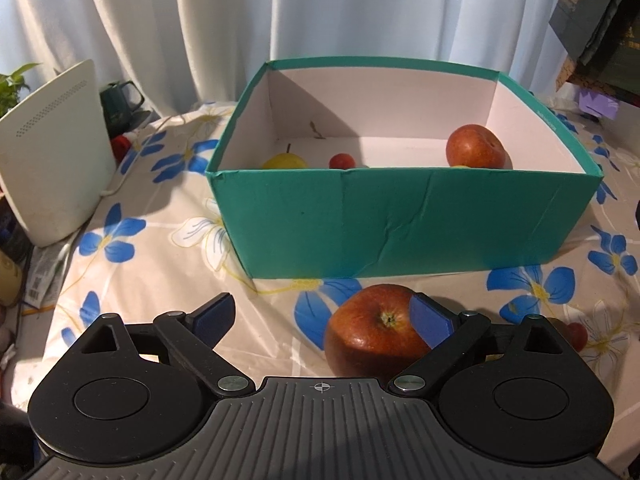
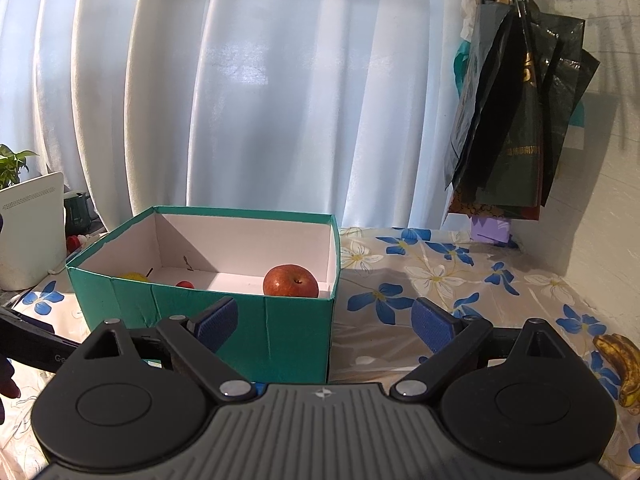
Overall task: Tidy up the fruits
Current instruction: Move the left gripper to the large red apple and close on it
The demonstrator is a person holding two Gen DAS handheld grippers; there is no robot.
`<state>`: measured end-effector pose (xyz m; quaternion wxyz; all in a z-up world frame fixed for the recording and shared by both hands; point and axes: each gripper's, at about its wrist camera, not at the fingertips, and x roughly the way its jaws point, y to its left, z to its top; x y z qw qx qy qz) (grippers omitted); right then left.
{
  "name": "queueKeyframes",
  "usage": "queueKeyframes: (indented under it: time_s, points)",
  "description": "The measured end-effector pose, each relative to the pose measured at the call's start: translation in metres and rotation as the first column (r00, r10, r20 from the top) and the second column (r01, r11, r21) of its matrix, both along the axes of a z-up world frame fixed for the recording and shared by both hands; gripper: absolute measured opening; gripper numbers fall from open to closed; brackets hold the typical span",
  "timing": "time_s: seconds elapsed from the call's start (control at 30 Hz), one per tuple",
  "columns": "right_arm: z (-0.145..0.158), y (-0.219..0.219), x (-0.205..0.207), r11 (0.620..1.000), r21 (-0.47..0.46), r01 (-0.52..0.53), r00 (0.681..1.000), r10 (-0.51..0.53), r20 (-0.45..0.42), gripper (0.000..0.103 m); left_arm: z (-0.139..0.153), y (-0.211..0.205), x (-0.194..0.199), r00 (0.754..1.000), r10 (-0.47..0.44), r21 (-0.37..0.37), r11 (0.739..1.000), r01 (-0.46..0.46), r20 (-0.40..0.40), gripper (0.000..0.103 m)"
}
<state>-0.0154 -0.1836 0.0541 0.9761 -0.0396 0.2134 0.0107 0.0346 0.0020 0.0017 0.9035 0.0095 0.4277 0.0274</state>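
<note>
Floral tablecloth (image 1: 132,216); apple (image 1: 372,330) between spread left fingers (image 1: 214,314), against the right-hand one.

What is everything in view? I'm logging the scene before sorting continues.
box: 1, teal outside, white inside, on the table, open
apple: 1, red, in the box, right side
pear: 1, yellow, in the box, left
small fruit: 1, red, in the box, middle
apple on table: 1, red, before the box
bananas: browned, table's right edge
tablecloth: beige, blue flowers
left hand-held gripper: open around table apple
right hand-held gripper: open, empty
</note>
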Motion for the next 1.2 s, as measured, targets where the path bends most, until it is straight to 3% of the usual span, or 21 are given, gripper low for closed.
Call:
queueKeyframes:
  time_s: [0.23, 0.73, 1.2]
  points:
    - [0.000, -0.002, -0.002, 1.000, 0.000, -0.002, 1.000, 0.002, 0.004, 0.094, -0.010, -0.013, 0.006, 0.999, -0.040, -0.010, 0.999, 0.040, -0.026, 0.099]
    - [-0.003, -0.011, -0.004, 1.000, 0.013, 0.015, 1.000, -0.015, -0.005, 0.094, -0.035, -0.020, 0.022, 0.994, -0.019, -0.011, 1.000, 0.018, -0.107, 0.098]
    - [-0.004, -0.013, -0.004, 1.000, 0.014, 0.024, 1.000, -0.024, -0.011, 0.094, -0.046, -0.024, 0.027, 0.991, -0.022, -0.011, 1.000, 0.021, -0.134, 0.092]
